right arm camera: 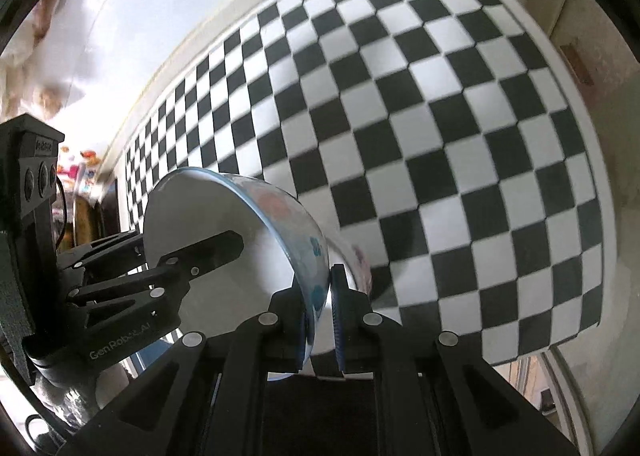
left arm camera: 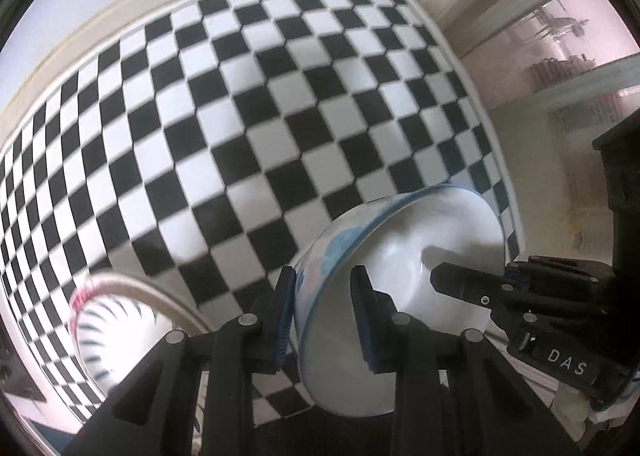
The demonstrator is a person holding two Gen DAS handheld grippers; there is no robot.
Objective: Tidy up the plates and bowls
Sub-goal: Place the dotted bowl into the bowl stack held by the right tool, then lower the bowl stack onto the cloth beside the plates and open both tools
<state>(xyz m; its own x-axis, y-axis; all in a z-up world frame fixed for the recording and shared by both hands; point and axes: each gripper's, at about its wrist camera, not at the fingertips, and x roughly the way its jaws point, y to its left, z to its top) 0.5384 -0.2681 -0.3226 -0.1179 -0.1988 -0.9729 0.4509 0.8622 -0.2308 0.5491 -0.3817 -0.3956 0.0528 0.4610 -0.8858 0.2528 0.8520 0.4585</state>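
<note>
bowl: white glazed bowl with blue rim line and blue/pink flower print, held tipped on its side in the air above the checkered cloth; I see it touching no surface.
handling: I judge it ceramic, so stiff, fairly heavy, slick glaze, will chip or break if dropped. The rim is the only thin edge to pinch; the wall is too wide and smooth.
left grip: my left gripper is clamped across the rim, one pad outside on the print, one inside.
right grip: my right gripper is pinched on the opposite rim, same way, blue pads either side of the wall.
risk: a two-point rim hold on glaze can let the bowl swivel or slip; I'd keep both hands level and moving together.
second dish: a striped bowl with a pink rim patch sits low left in the left view, apart from the held one.
behind: another pale dish edge shows just beyond the bowl in the right view; can't tell if it touches.
</note>
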